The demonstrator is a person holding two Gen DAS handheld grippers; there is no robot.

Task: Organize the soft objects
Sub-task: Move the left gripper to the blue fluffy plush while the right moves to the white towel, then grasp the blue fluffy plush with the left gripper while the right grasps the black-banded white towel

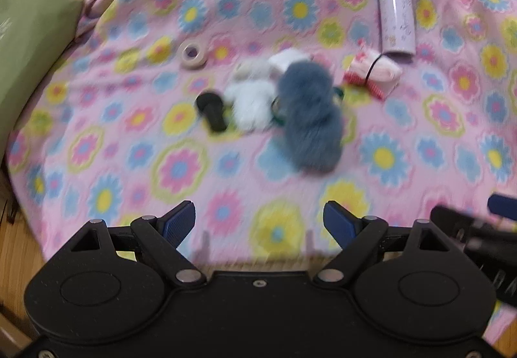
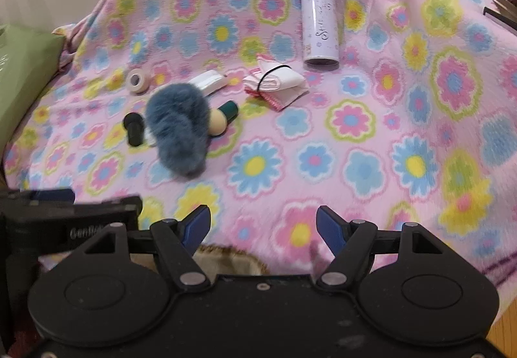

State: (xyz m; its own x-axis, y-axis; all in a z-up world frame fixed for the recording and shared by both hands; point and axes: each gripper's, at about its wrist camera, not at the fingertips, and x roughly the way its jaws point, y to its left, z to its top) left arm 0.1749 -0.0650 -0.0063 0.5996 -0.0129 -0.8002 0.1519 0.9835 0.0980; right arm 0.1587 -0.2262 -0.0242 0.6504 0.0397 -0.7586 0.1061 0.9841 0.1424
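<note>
Left wrist view: blue fluffy item (image 1: 310, 115) mid-frame on flowered blanket (image 1: 129, 138), well ahead of left tool (image 1: 259, 222), slightly right of its line. Looks like plush fur, probably light, squashy, no fragility; best pinched across the narrower waist between its two lobes, pads sinking into pile. White fluffy item (image 1: 252, 105) touching its left side, likely same soft handling. Black stubby cylinder (image 1: 211, 112) just left of the white one, rigid by look. Tape roll (image 1: 193, 54) farther back left. Folded pink cloth (image 1: 371, 73) bound with a black elastic, right of the fur, limp but bundled; grab at the banded middle. Lilac bottle (image 1: 395, 8) upright behind the cloth, hard, not a soft thing. Green cushion (image 1: 29, 47) at far left edge. Left tool spread wide, nothing between pads, hovering over blanket near edge. Heavy blur, fine detail lost.

Right wrist view: same blue fluffy item (image 2: 177, 128) ahead and left of right tool (image 2: 263, 227), well apart. Green-handled sponge applicator (image 2: 223, 118) peeking from behind it, touching. White flat strip (image 2: 208, 81) behind. Cloth bundle (image 2: 278, 86) ahead near centre, bottle (image 2: 320, 18) beyond. Right tool partly parted, empty. Other tool visible at left edge.
</note>
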